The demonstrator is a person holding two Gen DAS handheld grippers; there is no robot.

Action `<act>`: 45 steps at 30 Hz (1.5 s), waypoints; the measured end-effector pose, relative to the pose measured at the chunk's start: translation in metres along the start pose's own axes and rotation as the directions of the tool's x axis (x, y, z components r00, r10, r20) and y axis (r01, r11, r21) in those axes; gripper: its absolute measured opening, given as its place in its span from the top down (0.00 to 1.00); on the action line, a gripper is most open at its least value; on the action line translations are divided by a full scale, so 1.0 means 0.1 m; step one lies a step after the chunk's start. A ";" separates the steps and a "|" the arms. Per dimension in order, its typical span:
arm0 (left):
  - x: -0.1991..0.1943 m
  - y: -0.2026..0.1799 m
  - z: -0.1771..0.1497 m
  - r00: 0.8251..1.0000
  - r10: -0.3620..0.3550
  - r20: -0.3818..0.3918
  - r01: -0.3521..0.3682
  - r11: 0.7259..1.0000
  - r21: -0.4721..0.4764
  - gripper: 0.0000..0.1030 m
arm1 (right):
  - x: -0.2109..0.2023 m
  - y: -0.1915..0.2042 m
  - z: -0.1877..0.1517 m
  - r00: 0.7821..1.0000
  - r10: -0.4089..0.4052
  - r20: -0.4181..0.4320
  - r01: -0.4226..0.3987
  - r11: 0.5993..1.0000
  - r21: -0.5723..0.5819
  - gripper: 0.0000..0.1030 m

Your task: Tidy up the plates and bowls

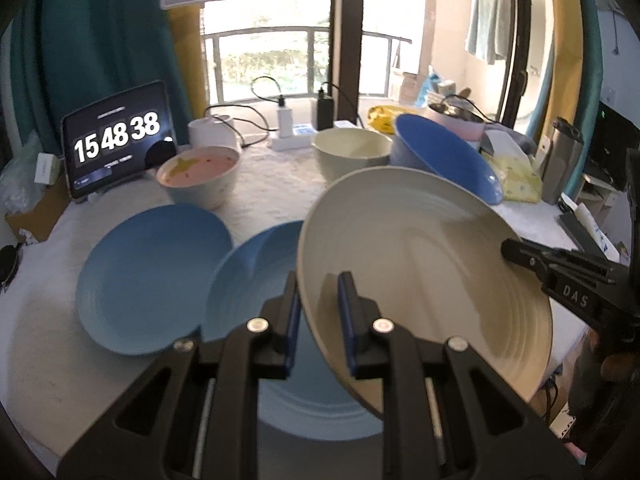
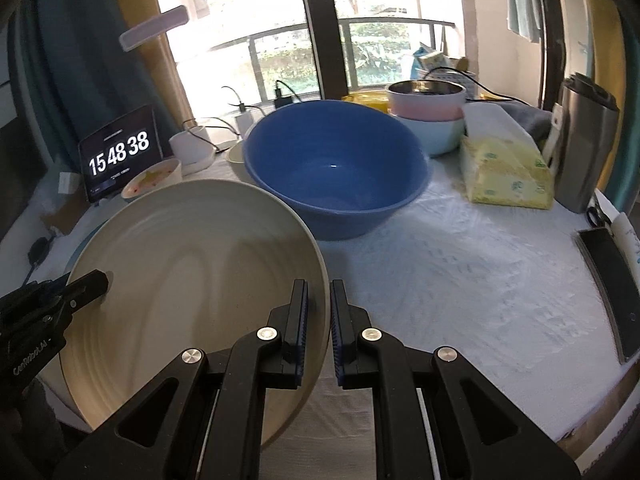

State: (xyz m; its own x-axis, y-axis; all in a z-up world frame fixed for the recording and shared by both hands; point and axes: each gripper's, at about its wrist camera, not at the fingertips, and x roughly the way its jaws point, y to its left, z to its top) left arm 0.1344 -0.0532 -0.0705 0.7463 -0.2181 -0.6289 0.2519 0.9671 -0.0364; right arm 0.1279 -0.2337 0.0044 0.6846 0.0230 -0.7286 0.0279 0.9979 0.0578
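Observation:
A cream plate (image 1: 420, 264) (image 2: 192, 264) hangs tilted above the table, held at opposite rims. My left gripper (image 1: 320, 316) is shut on its near-left rim, and it shows in the right wrist view as a black tip (image 2: 96, 280). My right gripper (image 2: 319, 320) is shut on the other rim; its tip (image 1: 516, 252) touches the plate's right side. Under and left of the plate lie two blue plates (image 1: 156, 276) (image 1: 248, 276). Behind stand a large blue bowl (image 2: 336, 172), a cream bowl (image 1: 352, 152) and a pink-lined bowl (image 1: 198, 176).
Stacked pink and pale blue bowls (image 2: 428, 116) stand at the back right. A tissue pack (image 2: 504, 176) and a steel flask (image 2: 584, 140) sit to the right, and a flat black item (image 2: 608, 280) lies by the right table edge. A tablet clock (image 1: 116, 140) leans at the back left.

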 end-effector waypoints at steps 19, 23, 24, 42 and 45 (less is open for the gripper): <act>0.07 0.50 -0.17 0.994 0.109 -0.019 -0.110 0.993 -0.048 0.82 | 0.32 0.60 0.08 0.996 0.039 -0.079 -0.045 0.996 -0.080 0.88; 0.13 0.56 -0.18 0.991 0.125 -0.045 -0.128 0.990 -0.060 0.82 | 0.39 0.64 0.08 0.994 0.050 -0.097 -0.058 0.995 -0.078 0.88; 0.15 0.58 -0.19 0.990 0.130 -0.051 -0.133 0.989 -0.062 0.81 | 0.40 0.65 0.07 0.993 0.054 -0.101 -0.062 0.995 -0.080 0.88; 0.28 0.65 -0.20 0.979 0.152 -0.138 -0.165 0.982 -0.092 0.64 | 0.59 0.63 0.04 0.987 0.049 -0.153 -0.061 0.995 -0.077 0.88; 0.27 0.65 -0.18 0.980 0.150 -0.133 -0.164 0.982 -0.098 0.58 | 0.56 0.64 0.06 0.989 0.050 -0.139 -0.062 0.995 -0.081 0.88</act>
State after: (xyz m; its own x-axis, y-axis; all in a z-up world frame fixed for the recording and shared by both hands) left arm 0.1596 0.0060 -0.1042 0.6871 -0.0511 -0.7247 0.0645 0.9979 -0.0092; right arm 0.1722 -0.1693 -0.0286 0.5770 0.0811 -0.8127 -0.0738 0.9962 0.0470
